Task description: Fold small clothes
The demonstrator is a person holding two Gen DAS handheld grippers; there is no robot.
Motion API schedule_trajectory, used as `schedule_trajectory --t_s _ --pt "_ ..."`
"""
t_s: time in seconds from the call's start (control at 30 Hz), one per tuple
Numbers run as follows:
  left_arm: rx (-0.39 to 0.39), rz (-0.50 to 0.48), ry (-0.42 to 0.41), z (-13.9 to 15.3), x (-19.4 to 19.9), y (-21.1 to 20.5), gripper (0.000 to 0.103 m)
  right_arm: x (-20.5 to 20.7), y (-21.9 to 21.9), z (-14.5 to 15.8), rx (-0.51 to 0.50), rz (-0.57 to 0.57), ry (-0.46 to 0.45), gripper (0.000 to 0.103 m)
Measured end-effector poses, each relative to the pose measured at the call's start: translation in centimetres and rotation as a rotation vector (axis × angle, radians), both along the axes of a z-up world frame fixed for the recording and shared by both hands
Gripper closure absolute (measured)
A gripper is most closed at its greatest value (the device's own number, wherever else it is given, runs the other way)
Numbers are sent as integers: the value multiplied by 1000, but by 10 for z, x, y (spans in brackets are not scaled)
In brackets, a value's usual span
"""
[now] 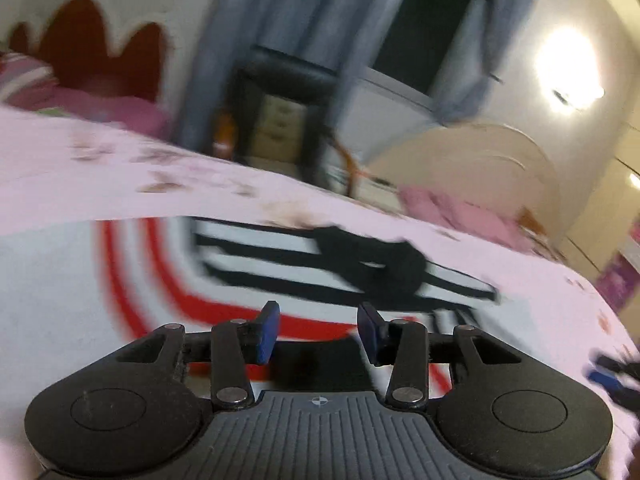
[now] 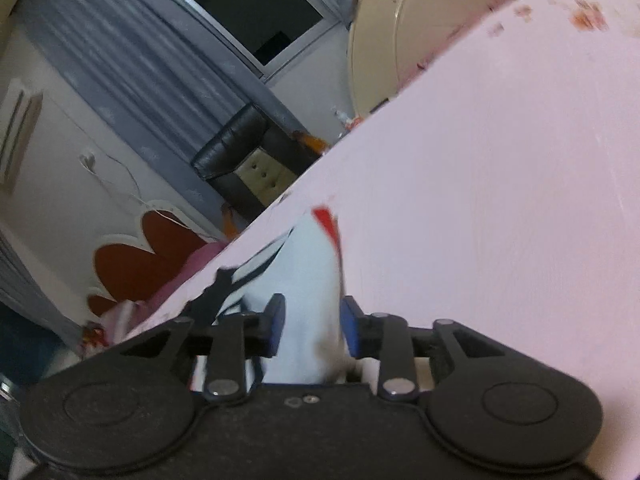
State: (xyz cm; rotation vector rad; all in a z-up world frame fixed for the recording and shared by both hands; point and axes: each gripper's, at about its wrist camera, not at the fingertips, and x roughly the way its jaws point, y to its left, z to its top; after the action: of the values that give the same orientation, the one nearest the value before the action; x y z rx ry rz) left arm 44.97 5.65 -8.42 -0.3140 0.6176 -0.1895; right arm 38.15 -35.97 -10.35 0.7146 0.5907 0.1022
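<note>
A small white garment (image 1: 60,280) with red curved stripes and a black-and-white striped print lies on the pink bedsheet (image 1: 120,184). My left gripper (image 1: 318,330) is open and empty, hovering just above the garment's near part. My right gripper (image 2: 312,326) has its blue pads on either side of a raised fold of the same white garment (image 2: 308,280), with a gap still showing beside the cloth. The right gripper also shows at the right edge of the left wrist view (image 1: 614,376).
The bed runs wide with the pink floral sheet (image 2: 500,160). Beyond its far edge stand a black leather chair (image 1: 280,92), grey curtains (image 1: 280,20), a dark window and a pink pillow (image 1: 24,76) by the red headboard.
</note>
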Motion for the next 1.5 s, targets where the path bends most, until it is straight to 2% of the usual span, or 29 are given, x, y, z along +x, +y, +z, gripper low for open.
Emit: schedule_trajectory --t_s 0.1,0.17,0.2,0.27,0.3,0.33,0.43,0.53,0.57,0.6,0.63,0.67,0.73,0.77,0.9,0.93,0.97,1.0,1.07,1.1,1.2,1.27,1.3,1.33,1.4,1.47,1.5 --pt "47 -107 37 -10 20 -38 61 41 -4 -5 19 24 9 73" --pt "107 -114 82 -22 29 -54 61 65 -1 -10 11 57 19 85" --pt "139 -104 95 -29 31 -59 61 77 2 -14 2 83 30 88" --pt "194 -113 61 -31 28 -65 61 95 10 -26 -80 120 93 95" --pt "218 -114 59 -29 26 -68 61 102 13 -33 -127 126 139 96" --pt "227 -116 61 -27 26 -69 61 106 11 -34 -140 123 143 95" --pt "227 -116 63 -28 29 -67 61 115 3 -19 -111 107 68 92" --pt "236 -106 68 -28 30 -66 61 139 4 -12 -101 122 34 92" --pt "240 -102 69 -28 30 -66 61 149 7 -12 -123 140 37 94" --pt "245 -99 69 -28 30 -66 61 161 13 -18 -162 166 73 95" --pt "248 -98 69 -29 30 -67 61 173 18 -26 -199 188 134 103" --pt "247 -97 69 -28 30 -67 61 178 19 -31 -213 202 143 103" --pt "245 -91 72 -26 29 -67 61 176 18 -26 -203 198 148 103" --pt "249 -87 69 -23 26 -68 60 169 18 -20 -204 196 135 95" --pt "249 -92 30 -16 6 -75 57 111 20 -4 -211 253 57 92" --pt "255 -87 28 -17 1 -77 37 93 22 -3 -224 277 46 96" --pt "272 -81 37 -22 -3 -79 25 79 24 -3 -238 302 47 96" --pt "291 -76 58 -28 -5 -80 25 64 28 -5 -258 322 48 96" --pt "323 -77 36 -34 -11 -83 25 44 38 -15 -332 345 76 97" --pt "331 -68 39 -31 -12 -84 25 39 43 -18 -364 334 60 98" --pt "293 -68 5 -19 -20 -84 25 31 44 0 -372 288 40 94" --pt "325 -89 64 -27 -16 -88 25 20 50 10 -372 289 -3 92" --pt "340 -99 49 -31 -17 -90 25 21 57 6 -395 299 21 92" --pt "344 -99 47 -30 -18 -90 25 24 62 -6 -420 311 88 93" --pt "290 -82 53 -21 -24 -82 25 21 63 -11 -401 309 120 92" --pt "229 -51 6 -12 -44 -63 25 14 63 3 -375 270 103 77" --pt "214 -25 -2 -11 -53 -52 25 9 62 10 -352 243 82 77"
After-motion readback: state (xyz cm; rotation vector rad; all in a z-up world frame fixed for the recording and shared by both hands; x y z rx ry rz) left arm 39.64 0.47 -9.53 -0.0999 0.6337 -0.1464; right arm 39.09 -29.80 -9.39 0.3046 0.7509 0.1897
